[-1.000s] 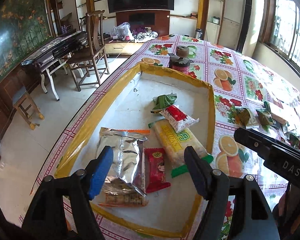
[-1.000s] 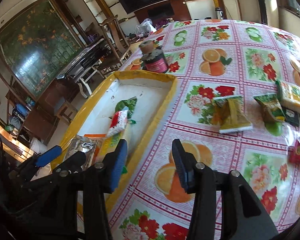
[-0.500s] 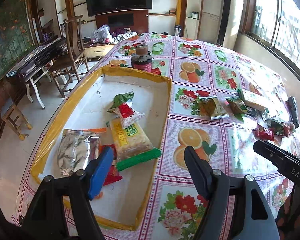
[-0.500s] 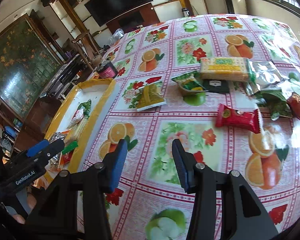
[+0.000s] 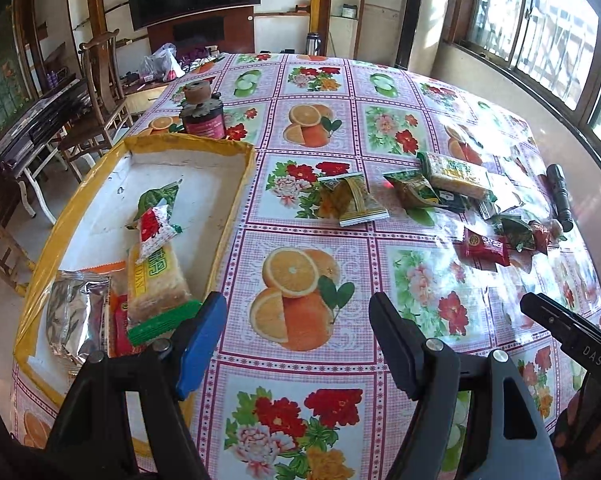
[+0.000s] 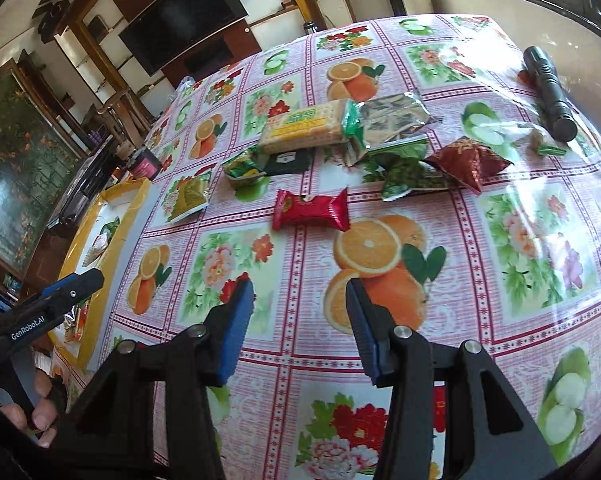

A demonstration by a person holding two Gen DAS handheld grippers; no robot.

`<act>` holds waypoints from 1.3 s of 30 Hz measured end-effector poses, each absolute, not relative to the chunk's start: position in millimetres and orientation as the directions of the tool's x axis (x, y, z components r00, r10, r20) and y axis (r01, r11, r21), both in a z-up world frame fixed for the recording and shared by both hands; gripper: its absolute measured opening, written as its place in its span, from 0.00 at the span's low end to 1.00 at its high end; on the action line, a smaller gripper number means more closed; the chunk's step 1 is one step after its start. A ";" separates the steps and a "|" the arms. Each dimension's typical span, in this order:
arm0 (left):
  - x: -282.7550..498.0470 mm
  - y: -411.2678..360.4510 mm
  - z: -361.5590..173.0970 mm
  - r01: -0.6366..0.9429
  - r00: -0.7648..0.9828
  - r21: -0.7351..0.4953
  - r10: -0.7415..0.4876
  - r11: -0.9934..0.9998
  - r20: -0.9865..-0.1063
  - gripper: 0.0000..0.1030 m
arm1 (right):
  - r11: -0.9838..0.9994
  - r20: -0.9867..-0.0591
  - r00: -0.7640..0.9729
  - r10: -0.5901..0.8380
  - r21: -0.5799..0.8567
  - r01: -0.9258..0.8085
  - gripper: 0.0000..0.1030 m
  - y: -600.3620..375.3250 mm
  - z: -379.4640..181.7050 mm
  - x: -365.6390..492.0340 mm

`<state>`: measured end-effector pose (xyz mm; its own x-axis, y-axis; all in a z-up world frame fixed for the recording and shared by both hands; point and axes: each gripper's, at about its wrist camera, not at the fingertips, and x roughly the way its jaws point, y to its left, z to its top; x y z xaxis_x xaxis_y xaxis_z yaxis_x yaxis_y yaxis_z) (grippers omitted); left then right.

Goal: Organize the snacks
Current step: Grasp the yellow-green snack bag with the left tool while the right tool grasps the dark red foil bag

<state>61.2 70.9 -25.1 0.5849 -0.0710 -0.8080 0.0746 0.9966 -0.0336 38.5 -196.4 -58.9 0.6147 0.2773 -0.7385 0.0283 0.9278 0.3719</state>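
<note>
Snacks partly sorted: several packets lie in your yellow tray (image 5: 236,200) at left of the left view, many more sit loose on the desk (image 6: 500,320) at upper centre; left tool (image 5: 296,340) spread, empty; right tool (image 6: 300,320) opening, empty

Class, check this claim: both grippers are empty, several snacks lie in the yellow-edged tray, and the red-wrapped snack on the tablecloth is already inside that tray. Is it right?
Not quite. The right wrist view shows the red-wrapped snack on the tablecloth, outside the yellow-edged tray. The rest stands: left gripper and right gripper are empty.
</note>
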 end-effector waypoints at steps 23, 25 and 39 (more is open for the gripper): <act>151.4 27.6 -54.2 0.029 0.452 -0.086 -0.090 0.996 -0.887 0.71 | 0.877 -0.788 0.597 0.149 0.385 0.288 0.56 -290.4 -75.2 100.6; 159.4 25.4 -56.7 0.019 0.449 -0.089 -0.088 0.996 -0.889 0.71 | 0.872 -0.783 0.603 0.152 0.394 0.292 0.57 -289.6 -75.3 106.0; 190.9 19.7 -80.7 0.001 0.439 -0.041 -0.037 0.999 -0.898 0.70 | 0.896 -0.788 0.613 0.061 0.314 0.315 0.56 -298.2 -74.3 132.4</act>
<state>190.9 19.7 -80.7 0.4389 -0.0367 -0.8978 0.0006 0.9992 -0.0405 132.4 -298.2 -74.3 0.6126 0.0607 -0.7880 0.3152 0.8956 0.3140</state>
